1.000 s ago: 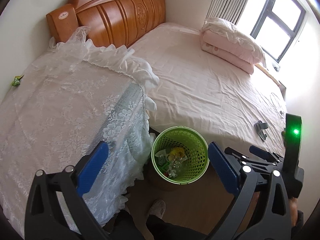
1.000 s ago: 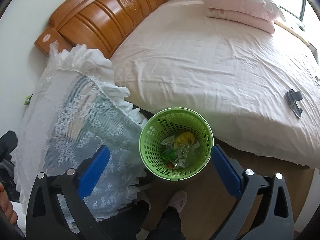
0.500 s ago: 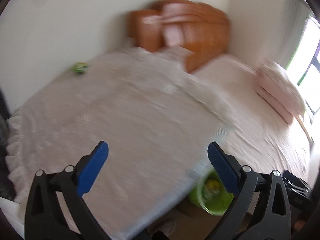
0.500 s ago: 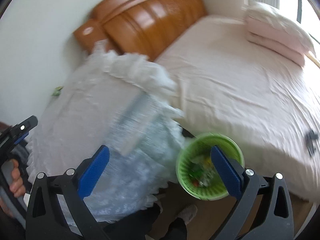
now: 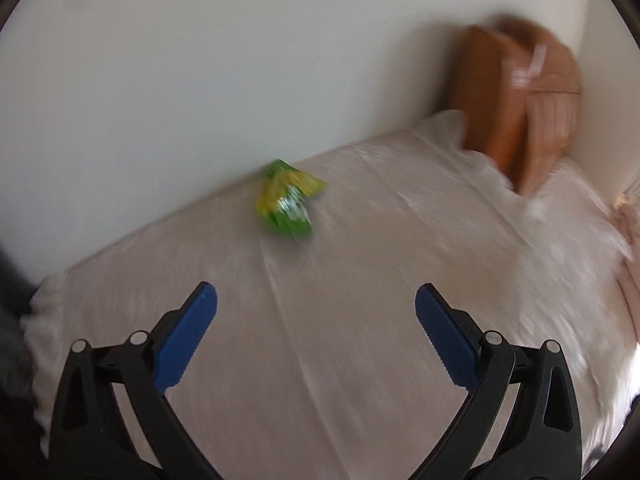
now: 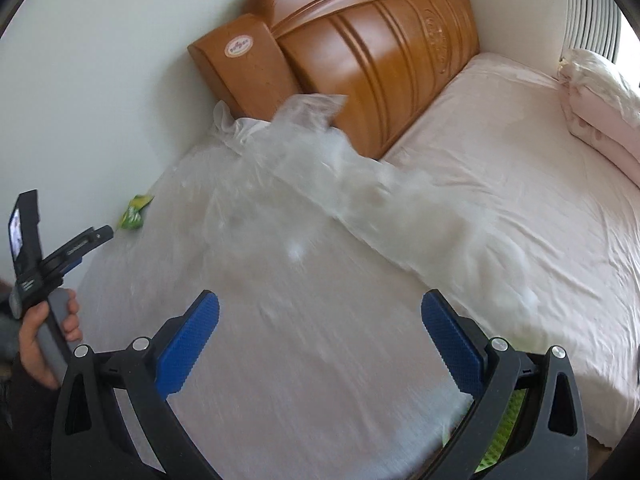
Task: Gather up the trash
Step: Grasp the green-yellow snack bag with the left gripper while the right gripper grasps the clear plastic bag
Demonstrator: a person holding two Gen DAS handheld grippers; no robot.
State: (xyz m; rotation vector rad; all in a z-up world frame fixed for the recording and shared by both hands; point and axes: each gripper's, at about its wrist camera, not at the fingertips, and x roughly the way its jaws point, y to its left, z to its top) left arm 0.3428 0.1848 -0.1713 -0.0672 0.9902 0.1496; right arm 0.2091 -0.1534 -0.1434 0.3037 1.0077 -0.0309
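A crumpled green and yellow wrapper (image 5: pixel 289 202) lies on the white lace cover (image 5: pixel 360 280) close to the wall. My left gripper (image 5: pixel 316 320) is open over the cover, a short way in front of the wrapper, nothing between its fingers. The right wrist view shows the same wrapper (image 6: pixel 135 213) at the far left, with the left gripper (image 6: pixel 86 242) pointing at it, held by a hand (image 6: pixel 44 340). My right gripper (image 6: pixel 320 324) is open and empty above the lace cover. A sliver of the green bin (image 6: pixel 502 432) peeks out behind the right finger.
A wooden headboard (image 6: pixel 360 44) stands against the white wall (image 5: pixel 200 80). The bed (image 6: pixel 520 200) with a pink sheet stretches to the right, with a folded pink quilt and pillow (image 6: pixel 600 104) at its far side. A curtain (image 6: pixel 592 8) hangs at the top right.
Both grippers have swung left and up, away from the green bin toward the lace-covered surface. The wrapper now sits near the middle of the left wrist view. Both stay open.
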